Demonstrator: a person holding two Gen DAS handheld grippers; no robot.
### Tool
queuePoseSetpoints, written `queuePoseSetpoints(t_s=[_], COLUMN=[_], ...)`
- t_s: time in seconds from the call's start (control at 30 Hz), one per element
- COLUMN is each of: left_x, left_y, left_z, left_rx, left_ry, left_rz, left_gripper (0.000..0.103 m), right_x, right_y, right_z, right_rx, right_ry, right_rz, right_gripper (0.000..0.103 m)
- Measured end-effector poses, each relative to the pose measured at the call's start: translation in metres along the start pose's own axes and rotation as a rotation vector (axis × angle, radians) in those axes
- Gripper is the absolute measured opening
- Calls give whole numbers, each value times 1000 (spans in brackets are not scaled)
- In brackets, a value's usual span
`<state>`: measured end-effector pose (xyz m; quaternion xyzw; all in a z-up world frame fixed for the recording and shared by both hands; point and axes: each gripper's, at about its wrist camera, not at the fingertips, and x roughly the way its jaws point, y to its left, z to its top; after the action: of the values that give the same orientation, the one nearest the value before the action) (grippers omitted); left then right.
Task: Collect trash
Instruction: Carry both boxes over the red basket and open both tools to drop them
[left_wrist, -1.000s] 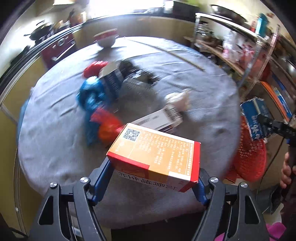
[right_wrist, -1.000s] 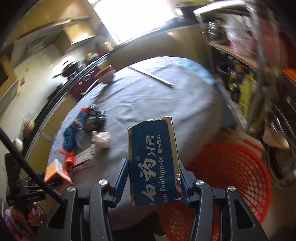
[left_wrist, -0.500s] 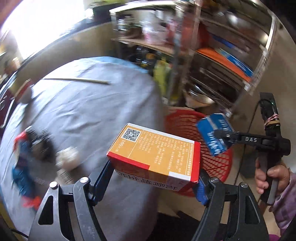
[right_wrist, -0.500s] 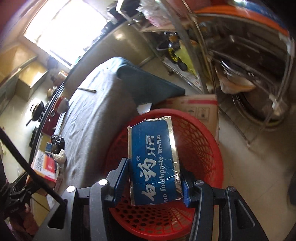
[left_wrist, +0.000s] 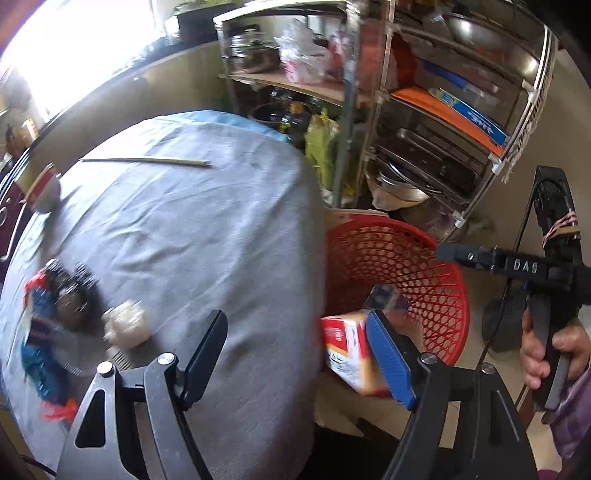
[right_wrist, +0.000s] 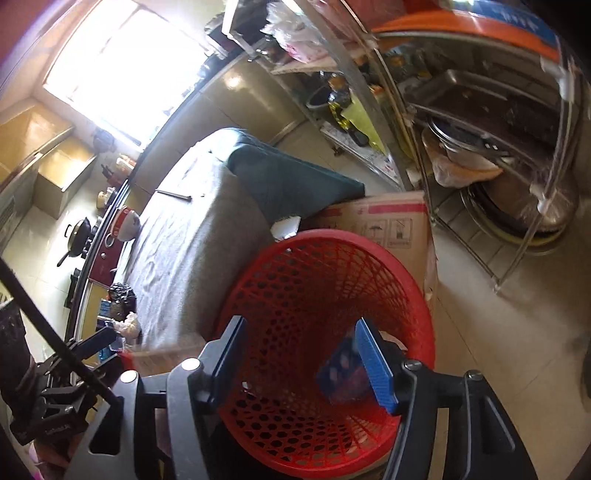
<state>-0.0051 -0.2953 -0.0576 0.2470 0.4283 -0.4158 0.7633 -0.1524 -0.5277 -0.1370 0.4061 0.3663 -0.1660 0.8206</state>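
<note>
Orange carton is loose, tilted, blurred, just inside the left gripper's right finger, at the red mesh basket's near rim; can't tell if it will clear the rim. Blue toothpaste box sits inside the basket, below the right gripper, blurred. Both grippers gape wide, holding nothing. Remaining trash: white crumpled wad, dark wrapper, blue packet, all on the grey tablecloth left and ahead of the left gripper, which looks nearer. Table edge is close to the basket; open cloth between. Shelf rack stands beyond the basket.
</note>
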Motion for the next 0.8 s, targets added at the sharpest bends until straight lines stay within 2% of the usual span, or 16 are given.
queuePoseSetpoints(t_s=[0.23,0.37,0.57,0.8], left_x=[-20,-30,-53,-68], left_y=[53,75,115,166], left_z=[-23,-35,-70,-114], left_rx=[-136,-216,-319,-451], left_ry=[-39,-62,-93,-86], left_rz=[44,37,120,231], left_gripper=[78,78,78,78], right_x=[3,6,2,19], right_y=[47,67,87,126], right_z=[0,-1,-4,-4], right_rx=[-108,-126,-185,-255], right_ry=[-20,-15,-19,18], right_rz=[21,45,48,115], right_gripper=[65,65,65,65])
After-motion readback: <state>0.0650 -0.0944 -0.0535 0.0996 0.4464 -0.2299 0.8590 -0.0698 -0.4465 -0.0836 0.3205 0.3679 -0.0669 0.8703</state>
